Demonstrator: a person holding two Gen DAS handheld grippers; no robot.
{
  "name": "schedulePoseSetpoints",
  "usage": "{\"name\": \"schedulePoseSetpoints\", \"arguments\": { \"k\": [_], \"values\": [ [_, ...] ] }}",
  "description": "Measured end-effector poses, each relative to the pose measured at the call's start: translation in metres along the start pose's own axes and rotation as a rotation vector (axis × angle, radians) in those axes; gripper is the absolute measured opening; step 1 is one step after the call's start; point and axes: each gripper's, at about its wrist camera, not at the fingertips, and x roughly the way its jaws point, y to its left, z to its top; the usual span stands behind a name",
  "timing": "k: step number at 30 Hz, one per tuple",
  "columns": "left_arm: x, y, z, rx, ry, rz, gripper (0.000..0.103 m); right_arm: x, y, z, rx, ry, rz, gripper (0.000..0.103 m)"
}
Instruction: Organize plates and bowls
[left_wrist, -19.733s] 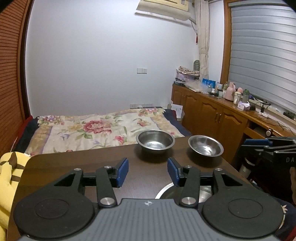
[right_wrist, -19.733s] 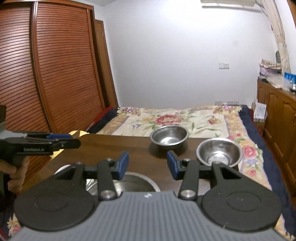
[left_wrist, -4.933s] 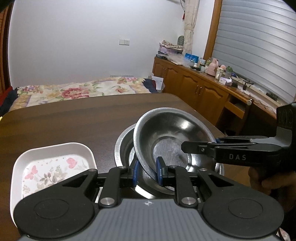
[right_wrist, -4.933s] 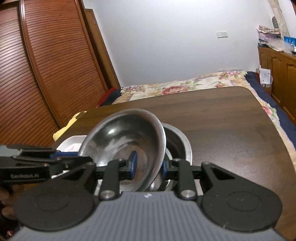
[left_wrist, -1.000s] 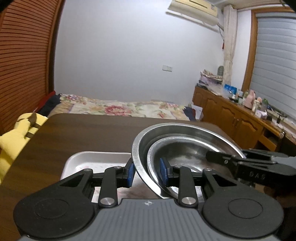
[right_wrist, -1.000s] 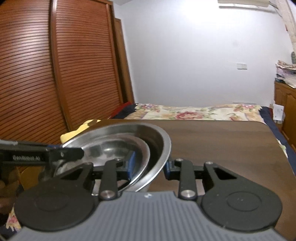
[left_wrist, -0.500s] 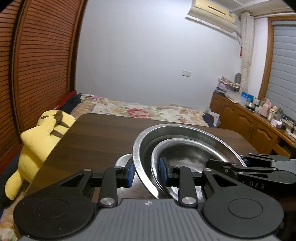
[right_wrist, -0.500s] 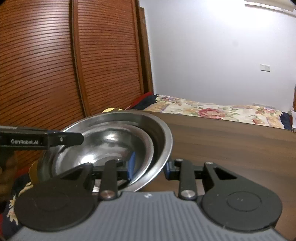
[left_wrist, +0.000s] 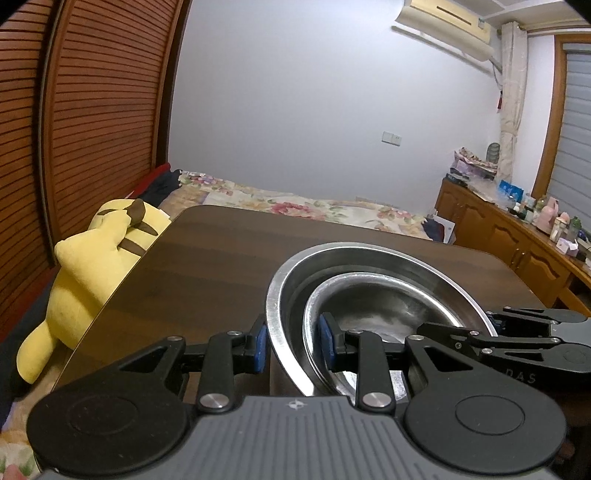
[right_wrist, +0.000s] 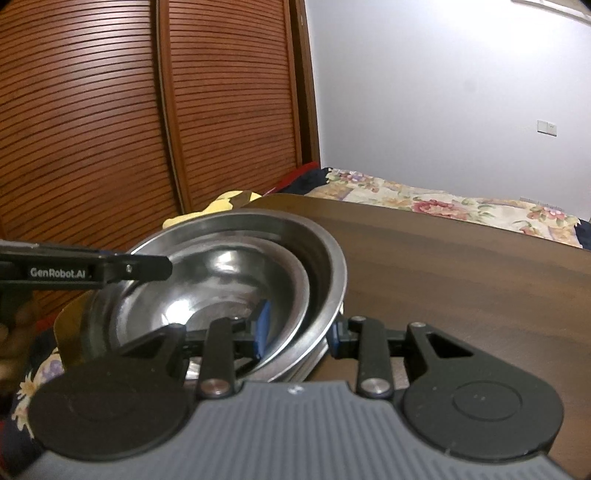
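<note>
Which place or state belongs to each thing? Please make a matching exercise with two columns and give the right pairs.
Things:
1. smaller steel bowl
2. yellow plush toy
3. left gripper
4. air conditioner

Places or states:
A. high on the wall
B. nested inside the larger steel bowl
C. beside the table's left edge
D. clamped on the bowl rims

Pairs: 1-B, 2-C, 3-D, 4-A

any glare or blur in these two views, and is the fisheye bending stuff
Left wrist view: sharp, dim room light, soft sheen inside the steel bowls; wardrobe slats bow strongly. Right wrist view: bright glare spots in the bowls, the hand at the left edge is blurred, door frames curve.
</note>
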Motion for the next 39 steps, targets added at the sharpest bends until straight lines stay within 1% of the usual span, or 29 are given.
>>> {"name": "schedulePoseSetpoints", "arguments": {
  "k": [6, 8, 10, 11, 12, 16, 18, 23, 24, 26, 27, 28, 29, 30, 31, 32, 33, 36, 37, 39],
  "values": [
    [0.002, -0.002, -0.002, 0.012, -0.001, 0.011, 0.03, 0.001, 0.0, 0.001, 0.009, 0.002, 0.006, 0.035],
    [0.002, -0.003, -0.003, 0.02, -0.003, 0.02, 0.029, 0.002, 0.0, 0.001, 0.011, 0.0, 0.005, 0.035],
    [0.002, -0.005, -0.003, 0.029, -0.003, 0.035, 0.027, 0.001, 0.002, 0.002, 0.0, -0.006, -0.001, 0.045],
    [0.002, -0.006, -0.004, 0.03, -0.004, 0.039, 0.027, -0.001, 0.003, 0.002, -0.012, -0.016, -0.019, 0.053],
    [0.002, -0.005, -0.004, 0.028, -0.004, 0.038, 0.027, -0.002, 0.004, 0.002, -0.024, -0.024, -0.034, 0.055],
    [0.001, -0.005, -0.003, 0.029, -0.004, 0.042, 0.028, -0.007, 0.001, 0.003, -0.015, -0.032, -0.044, 0.055],
    [0.0, -0.005, -0.002, 0.033, -0.009, 0.049, 0.03, -0.008, -0.001, 0.003, -0.009, -0.036, -0.051, 0.055],
    [-0.006, -0.009, 0.002, 0.051, -0.021, 0.06, 0.053, -0.018, -0.004, 0.005, 0.0, -0.052, -0.071, 0.056],
    [-0.008, -0.01, 0.002, 0.054, -0.024, 0.064, 0.056, -0.02, -0.004, 0.005, 0.002, -0.056, -0.077, 0.056],
    [-0.01, -0.013, 0.003, 0.062, -0.032, 0.071, 0.067, -0.027, -0.006, 0.007, 0.011, -0.065, -0.089, 0.056],
    [-0.012, -0.016, 0.004, 0.067, -0.036, 0.073, 0.069, -0.031, -0.006, 0.007, 0.015, -0.07, -0.096, 0.056],
    [-0.014, -0.017, 0.004, 0.071, -0.039, 0.074, 0.075, -0.034, -0.006, 0.008, 0.019, -0.076, -0.105, 0.057],
    [-0.016, -0.02, 0.005, 0.077, -0.043, 0.071, 0.08, -0.038, -0.007, 0.008, 0.022, -0.081, -0.115, 0.06],
    [-0.018, -0.023, 0.004, 0.081, -0.046, 0.07, 0.083, -0.042, -0.007, 0.009, 0.024, -0.087, -0.124, 0.066],
    [-0.019, -0.026, 0.004, 0.086, -0.051, 0.068, 0.089, -0.048, -0.007, 0.011, 0.025, -0.098, -0.137, 0.069],
    [-0.021, -0.029, 0.005, 0.092, -0.057, 0.066, 0.093, -0.052, -0.008, 0.011, 0.026, -0.107, -0.148, 0.074],
    [-0.024, -0.033, 0.005, 0.098, -0.065, 0.064, 0.095, -0.057, -0.009, 0.012, 0.028, -0.117, -0.16, 0.081],
    [-0.029, -0.045, 0.007, 0.113, -0.076, 0.045, 0.101, -0.069, -0.012, 0.015, 0.043, -0.143, -0.189, 0.093],
    [-0.031, -0.049, 0.008, 0.118, -0.079, 0.043, 0.103, -0.074, -0.013, 0.015, 0.052, -0.153, -0.2, 0.094],
    [-0.035, -0.06, 0.007, 0.137, -0.084, 0.038, 0.103, -0.081, -0.014, 0.014, 0.069, -0.161, -0.221, 0.098]
  ]
}}
